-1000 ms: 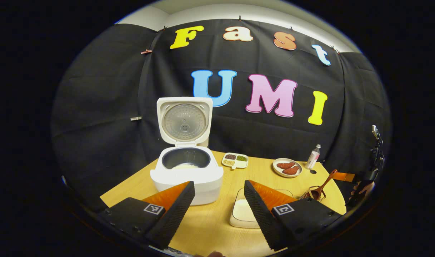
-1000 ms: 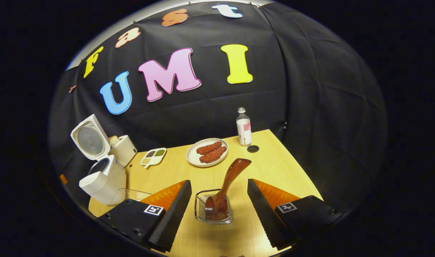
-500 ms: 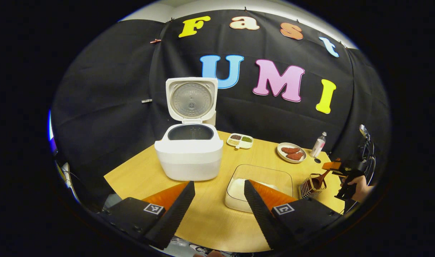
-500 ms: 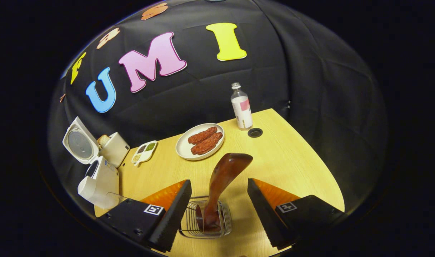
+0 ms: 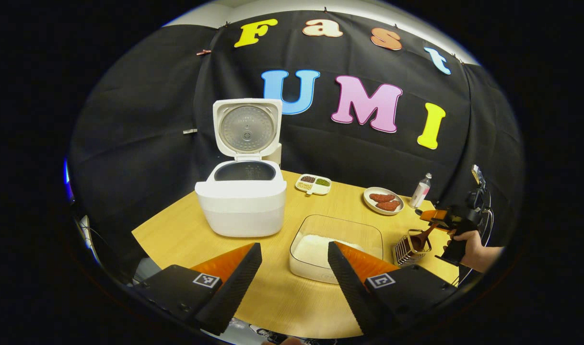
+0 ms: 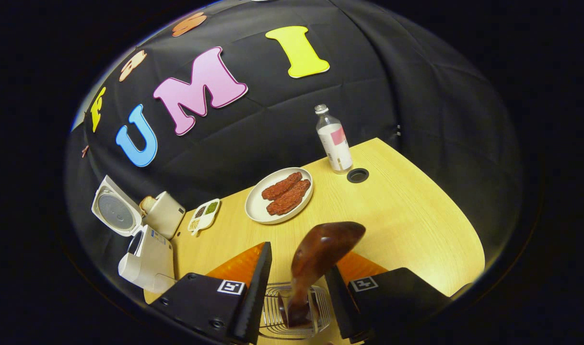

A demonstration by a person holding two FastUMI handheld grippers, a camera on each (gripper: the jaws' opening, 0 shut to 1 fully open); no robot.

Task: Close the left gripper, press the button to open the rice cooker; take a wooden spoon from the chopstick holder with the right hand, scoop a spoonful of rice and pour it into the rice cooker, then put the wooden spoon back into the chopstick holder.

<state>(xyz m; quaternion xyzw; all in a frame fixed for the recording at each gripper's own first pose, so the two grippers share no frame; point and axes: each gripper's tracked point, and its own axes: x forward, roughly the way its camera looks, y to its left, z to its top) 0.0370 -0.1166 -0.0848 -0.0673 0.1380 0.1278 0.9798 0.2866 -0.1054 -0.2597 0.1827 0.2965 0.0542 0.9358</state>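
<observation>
The white rice cooker (image 5: 241, 203) stands open on the table, its lid (image 5: 246, 127) upright; it also appears far left as the cooker (image 6: 146, 258). A glass container of rice (image 5: 337, 239) sits right of it. My left gripper (image 5: 294, 251) hangs open above the table's near edge, holding nothing. The wire chopstick holder (image 5: 409, 249) holds the wooden spoon (image 5: 422, 238). A hand carries my right gripper (image 5: 438, 218) at the spoon's handle. In the right gripper view the spoon handle (image 6: 323, 244) rises between my right gripper's (image 6: 299, 258) narrowed fingers; a gap shows on its left side.
A plate of meat (image 6: 253, 211), a bottle (image 6: 335, 141) and a cable hole (image 6: 357, 175) lie beyond the holder. A small divided dish (image 6: 203, 213) and a white box (image 6: 165, 213) sit near the cooker. The table's right edge (image 6: 464, 225) curves close by.
My right gripper has come down over the holder and its fingers have narrowed around the spoon handle. My left gripper has drawn back from the cooker and stays open.
</observation>
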